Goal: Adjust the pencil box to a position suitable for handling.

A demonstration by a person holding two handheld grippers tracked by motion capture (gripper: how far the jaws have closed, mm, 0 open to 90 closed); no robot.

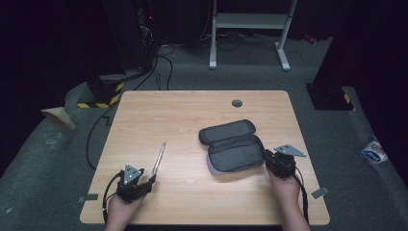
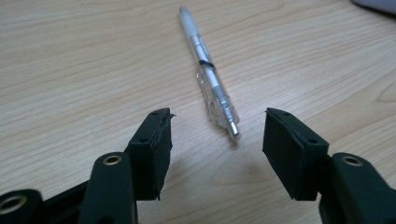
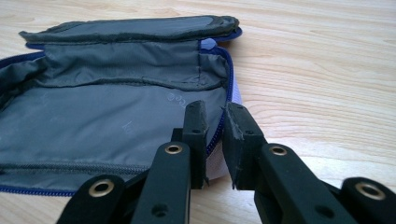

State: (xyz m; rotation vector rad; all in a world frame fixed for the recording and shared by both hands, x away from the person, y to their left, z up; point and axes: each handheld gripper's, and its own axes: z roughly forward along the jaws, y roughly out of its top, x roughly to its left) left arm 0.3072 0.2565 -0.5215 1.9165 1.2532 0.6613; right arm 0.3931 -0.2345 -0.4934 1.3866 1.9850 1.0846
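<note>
While the right gripper [image 3: 215, 116] pinches the open grey fabric zip case's [image 1: 234, 153] edge, risk: slippage.
Left gripper [image 2: 217, 133], jaws apart, may roll the clear plastic pen [image 2: 210, 79] away.

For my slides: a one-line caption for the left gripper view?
Open left gripper poised over a clear pen lying on the wooden table.

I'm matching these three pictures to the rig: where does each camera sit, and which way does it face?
High view: above the person's side, looking forward and down on the table; both forearms, left gripper and right gripper show.
Left gripper view: rides that gripper, facing the pen between its open jaws.
Right gripper view: rides that gripper, facing the open pouch; its jaws pinch the edge.
Shared: pen and pouch also show from above.
</note>
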